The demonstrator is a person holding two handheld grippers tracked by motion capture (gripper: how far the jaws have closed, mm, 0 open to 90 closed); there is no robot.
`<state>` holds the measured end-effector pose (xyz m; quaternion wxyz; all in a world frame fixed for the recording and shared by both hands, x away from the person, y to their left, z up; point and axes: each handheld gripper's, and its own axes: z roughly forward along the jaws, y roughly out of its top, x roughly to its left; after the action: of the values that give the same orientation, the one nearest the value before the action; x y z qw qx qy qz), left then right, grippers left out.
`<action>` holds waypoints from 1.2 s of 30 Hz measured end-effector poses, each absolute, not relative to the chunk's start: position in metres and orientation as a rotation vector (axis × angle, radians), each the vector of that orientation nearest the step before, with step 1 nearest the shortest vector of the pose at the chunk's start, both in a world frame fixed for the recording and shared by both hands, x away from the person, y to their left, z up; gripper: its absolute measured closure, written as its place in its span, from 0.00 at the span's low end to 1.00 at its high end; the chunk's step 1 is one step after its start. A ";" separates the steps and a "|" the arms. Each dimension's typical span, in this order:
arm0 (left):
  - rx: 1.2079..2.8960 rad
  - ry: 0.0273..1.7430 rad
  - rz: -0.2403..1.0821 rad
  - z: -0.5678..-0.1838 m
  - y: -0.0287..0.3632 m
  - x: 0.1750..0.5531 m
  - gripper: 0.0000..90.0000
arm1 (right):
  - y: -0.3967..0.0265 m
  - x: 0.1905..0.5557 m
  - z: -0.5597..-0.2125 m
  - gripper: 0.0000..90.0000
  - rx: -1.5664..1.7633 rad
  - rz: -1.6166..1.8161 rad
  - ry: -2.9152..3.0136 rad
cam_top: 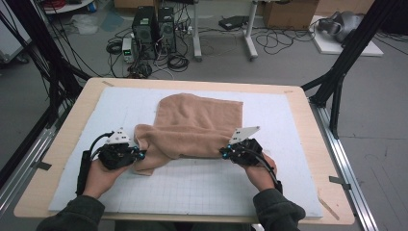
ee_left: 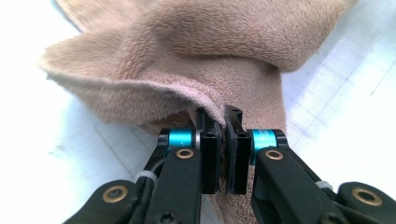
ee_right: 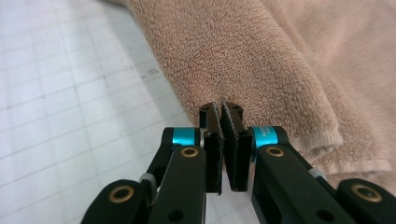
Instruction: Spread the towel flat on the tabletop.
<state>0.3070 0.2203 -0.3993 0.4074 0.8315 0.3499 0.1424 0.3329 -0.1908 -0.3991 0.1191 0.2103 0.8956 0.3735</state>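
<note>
Gripping the towel point(cam_top: 192, 127) with both the left gripper point(cam_top: 139, 155) and right gripper point(cam_top: 224, 153) clenched on its near edge, you should lift evenly, keeping the fold taut and level

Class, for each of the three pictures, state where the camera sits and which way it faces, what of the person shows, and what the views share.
High view: above the person's side, facing forward and down at the table; both forearms, left gripper and right gripper show.
Left gripper view: rides that gripper, looking along its black jaws, shut on the tan towel.
Right gripper view: rides that gripper, jaws shut at the towel's edge.
Shared: towel and white gridded mat.
</note>
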 end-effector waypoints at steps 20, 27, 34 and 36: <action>2.003 0.805 0.445 -0.335 0.216 0.307 0.96 | -0.228 0.325 -0.310 0.97 0.589 1.220 2.472; 2.075 0.903 0.435 -0.372 0.204 0.336 0.96 | -0.223 0.364 -0.340 0.97 0.754 1.126 2.500; 2.155 0.989 0.413 -0.405 0.197 0.367 0.96 | -0.214 0.405 -0.397 0.97 0.952 0.980 2.595; 2.169 0.995 0.396 -0.410 0.196 0.369 0.96 | -0.213 0.408 -0.409 0.96 0.985 0.978 2.613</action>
<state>0.3694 0.1958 -0.4097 0.3537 0.8387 0.3849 0.1530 0.4084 -0.2125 -0.4087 0.0911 0.3316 0.8795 0.3291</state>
